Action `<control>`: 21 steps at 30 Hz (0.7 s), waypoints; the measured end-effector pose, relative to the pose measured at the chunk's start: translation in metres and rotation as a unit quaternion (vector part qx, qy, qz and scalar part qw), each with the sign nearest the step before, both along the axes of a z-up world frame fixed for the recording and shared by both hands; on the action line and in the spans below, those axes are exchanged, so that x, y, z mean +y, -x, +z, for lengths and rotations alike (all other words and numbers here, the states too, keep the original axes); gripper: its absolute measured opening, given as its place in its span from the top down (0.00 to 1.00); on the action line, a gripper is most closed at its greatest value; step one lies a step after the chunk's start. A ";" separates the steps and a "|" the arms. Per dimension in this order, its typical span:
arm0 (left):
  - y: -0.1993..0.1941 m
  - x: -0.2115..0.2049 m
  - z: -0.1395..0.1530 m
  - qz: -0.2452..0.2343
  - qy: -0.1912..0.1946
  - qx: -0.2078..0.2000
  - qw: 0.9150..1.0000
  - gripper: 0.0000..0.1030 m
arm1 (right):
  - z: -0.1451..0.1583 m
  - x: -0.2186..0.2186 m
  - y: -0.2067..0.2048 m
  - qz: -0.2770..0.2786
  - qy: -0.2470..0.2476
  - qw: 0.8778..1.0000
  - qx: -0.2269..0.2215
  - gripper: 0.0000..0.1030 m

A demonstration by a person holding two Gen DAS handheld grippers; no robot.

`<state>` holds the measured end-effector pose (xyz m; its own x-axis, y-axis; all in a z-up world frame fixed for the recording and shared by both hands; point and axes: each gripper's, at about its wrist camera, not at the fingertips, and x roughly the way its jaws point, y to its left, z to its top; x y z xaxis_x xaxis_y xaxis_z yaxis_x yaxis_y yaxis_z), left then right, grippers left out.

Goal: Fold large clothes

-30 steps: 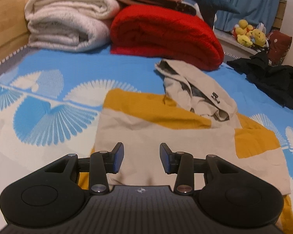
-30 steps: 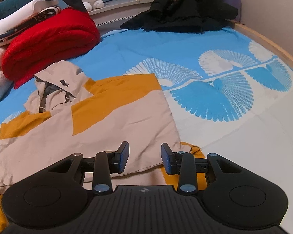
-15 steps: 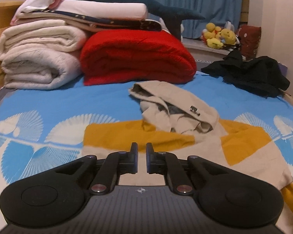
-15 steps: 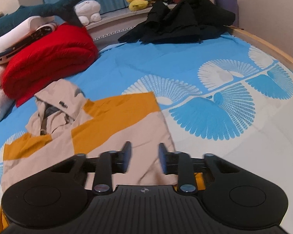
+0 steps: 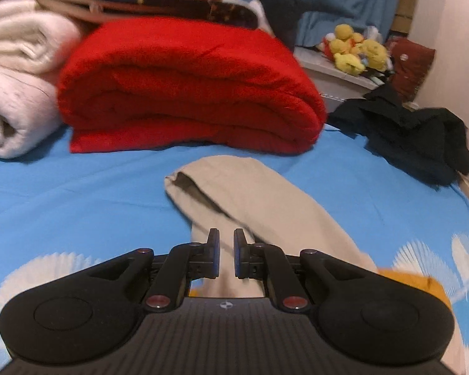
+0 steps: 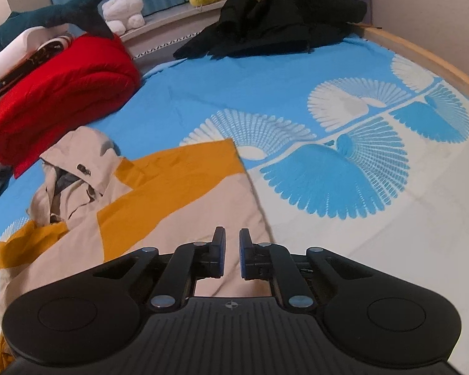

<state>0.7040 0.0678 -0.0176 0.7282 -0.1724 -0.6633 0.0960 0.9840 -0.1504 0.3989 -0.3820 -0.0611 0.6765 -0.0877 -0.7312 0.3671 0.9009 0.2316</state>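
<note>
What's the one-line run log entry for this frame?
task: fold large clothes | item: beige-and-mustard hooded jacket on blue bedsheet | left gripper: narrow gap, fabric between its fingers | right gripper: closing at jacket edge | fold: not yet made

Bare bedsheet (image 6: 344, 218) right of the hoodie (image 6: 172, 193) is passable; red blanket (image 5: 187, 90) and black clothes (image 6: 281, 15) block the far side.

Left gripper (image 5: 226, 257), right gripper (image 6: 232, 257): black ribbed bodies, blue-padded fingers, round pivot screws, small crosshair marks.
</note>
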 end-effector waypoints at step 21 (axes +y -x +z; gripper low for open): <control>-0.085 -0.047 0.000 -0.024 0.087 -0.016 0.996 1.00 | -0.006 0.006 -0.011 0.013 -0.004 1.000 0.016 0.91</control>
